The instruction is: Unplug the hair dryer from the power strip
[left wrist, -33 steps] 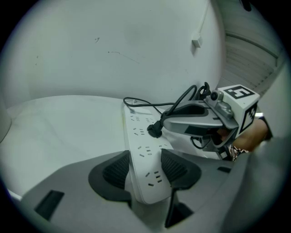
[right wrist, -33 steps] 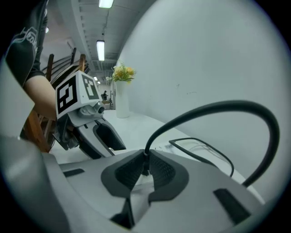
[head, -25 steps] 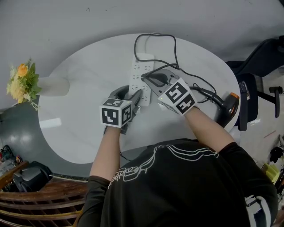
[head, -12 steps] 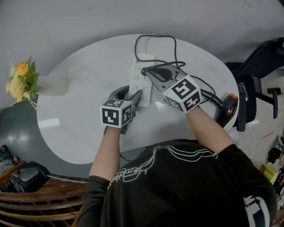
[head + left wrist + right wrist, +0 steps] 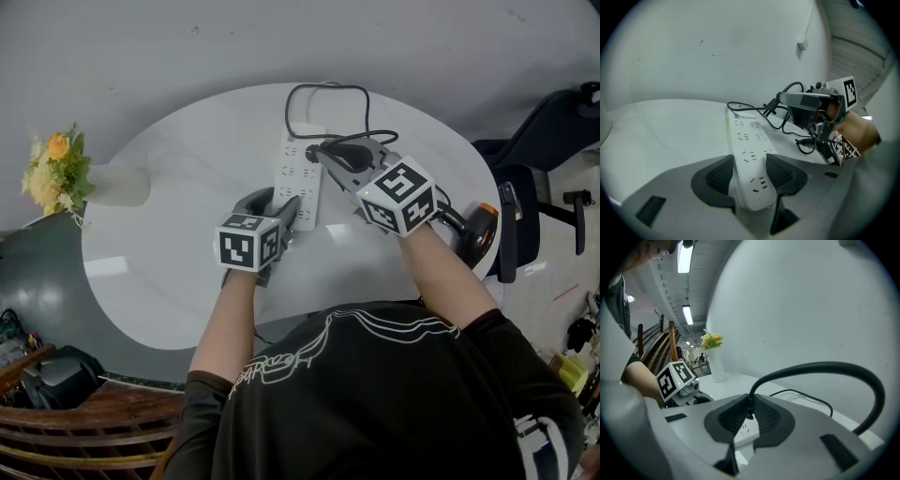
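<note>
A white power strip (image 5: pixel 300 169) lies lengthwise on the round white table (image 5: pixel 169 272). My left gripper (image 5: pixel 284 212) is shut on the strip's near end (image 5: pixel 749 161), one pad on each long side. My right gripper (image 5: pixel 322 152) is shut on the black plug (image 5: pixel 749 409) of the hair dryer's cord (image 5: pixel 825 367), over the strip's far part (image 5: pixel 744 429). Whether the pins still sit in a socket cannot be told. The black and orange hair dryer (image 5: pixel 475 230) lies at the table's right edge. In the left gripper view the right gripper (image 5: pixel 783 99) holds the plug beside the strip.
A white vase with yellow flowers (image 5: pixel 89 180) stands at the table's left edge. The strip's own black cable (image 5: pixel 323 91) loops past the far edge. An office chair (image 5: pixel 548 131) stands to the right, and a wooden railing (image 5: pixel 84 422) runs at the lower left.
My right gripper has moved away from me along the strip, carrying the plug and cord with it. The left gripper and the strip have stayed in place.
</note>
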A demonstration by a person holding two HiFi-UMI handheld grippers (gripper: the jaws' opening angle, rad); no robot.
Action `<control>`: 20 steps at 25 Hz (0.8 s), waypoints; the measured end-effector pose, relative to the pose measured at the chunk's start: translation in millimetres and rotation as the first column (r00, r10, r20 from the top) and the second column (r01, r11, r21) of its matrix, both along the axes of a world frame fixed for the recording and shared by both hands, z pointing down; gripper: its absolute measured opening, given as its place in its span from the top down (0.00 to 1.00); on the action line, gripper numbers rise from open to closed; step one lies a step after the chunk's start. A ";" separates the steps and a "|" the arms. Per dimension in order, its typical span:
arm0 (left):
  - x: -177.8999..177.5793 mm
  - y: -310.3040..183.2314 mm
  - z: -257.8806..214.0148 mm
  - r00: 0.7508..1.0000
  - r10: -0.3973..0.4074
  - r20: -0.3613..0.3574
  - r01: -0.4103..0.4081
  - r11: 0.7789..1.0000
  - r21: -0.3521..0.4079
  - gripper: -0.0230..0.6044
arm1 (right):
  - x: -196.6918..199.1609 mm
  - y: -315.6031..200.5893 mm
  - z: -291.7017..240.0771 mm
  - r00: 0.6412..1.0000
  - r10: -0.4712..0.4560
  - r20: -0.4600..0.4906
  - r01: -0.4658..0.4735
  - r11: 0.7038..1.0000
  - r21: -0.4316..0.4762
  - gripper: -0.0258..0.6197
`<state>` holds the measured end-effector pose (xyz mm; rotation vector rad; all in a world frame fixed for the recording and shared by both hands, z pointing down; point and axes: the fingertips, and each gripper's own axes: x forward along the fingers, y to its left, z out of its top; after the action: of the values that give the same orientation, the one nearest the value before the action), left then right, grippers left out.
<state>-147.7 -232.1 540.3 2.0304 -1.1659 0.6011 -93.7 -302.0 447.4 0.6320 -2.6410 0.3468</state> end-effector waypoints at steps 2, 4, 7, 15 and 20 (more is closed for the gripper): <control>-0.5 -0.5 -2.1 1.000 0.002 0.017 -0.002 0.999 0.034 0.61 | 1.6 1.5 -4.5 1.000 0.009 0.022 -0.008 1.000 -0.018 0.92; -1.6 0.2 -3.7 0.999 -0.010 0.036 0.009 0.999 0.053 0.61 | 5.2 3.4 -10.4 0.998 0.024 0.050 -0.022 0.999 -0.038 0.92; -7.3 2.3 -12.1 0.997 -0.047 0.053 0.043 0.997 0.071 0.68 | 11.3 11.0 -22.2 0.997 0.031 0.074 -0.028 0.999 -0.040 0.92; -20.9 24.4 -71.3 0.985 -0.151 -0.081 0.162 0.977 0.141 0.87 | 28.6 44.0 -66.6 0.989 0.031 0.146 -0.029 0.999 -0.013 0.92; -9.1 54.7 -118.2 0.975 -0.129 -0.181 0.165 0.965 0.205 0.91 | 43.9 73.6 -96.4 0.982 0.029 0.184 -0.033 0.999 0.016 0.92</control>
<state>-156.8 -177.4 422.2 2.1058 -1.3151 0.2325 -49.9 -228.4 351.0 0.6778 -2.8156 0.4073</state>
